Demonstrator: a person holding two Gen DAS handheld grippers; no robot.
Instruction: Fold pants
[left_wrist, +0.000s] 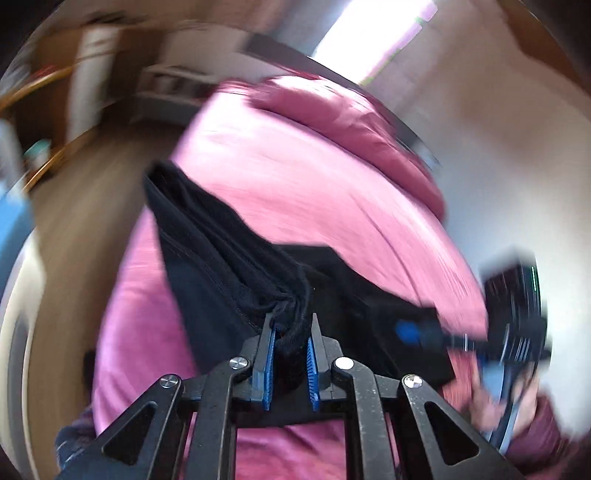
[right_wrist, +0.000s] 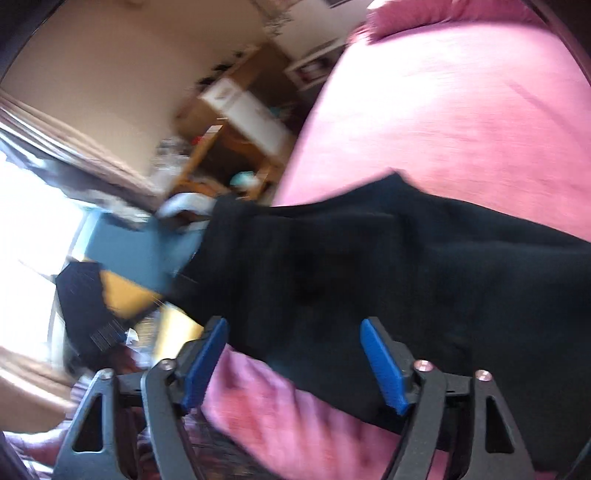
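Note:
Black pants (left_wrist: 221, 266) lie on a pink bed (left_wrist: 295, 177). My left gripper (left_wrist: 291, 325) is shut on a bunched edge of the pants, lifting it off the bed. In the left wrist view my right gripper (left_wrist: 417, 332) shows blurred at the right, at the pants' other end. In the right wrist view the pants (right_wrist: 369, 266) stretch across the bed (right_wrist: 461, 110), and my right gripper (right_wrist: 293, 328) is open, its blue pads (right_wrist: 205, 362) spread over the near edge of the cloth. Both views are motion-blurred.
A pink pillow (left_wrist: 351, 122) lies at the head of the bed. Wooden floor (left_wrist: 81, 206) runs along the bed's left side. Wooden furniture and clutter (right_wrist: 229, 147) stand beyond the bed edge, with a blue box (right_wrist: 140, 254) nearby. A bright window (right_wrist: 29, 221) is at left.

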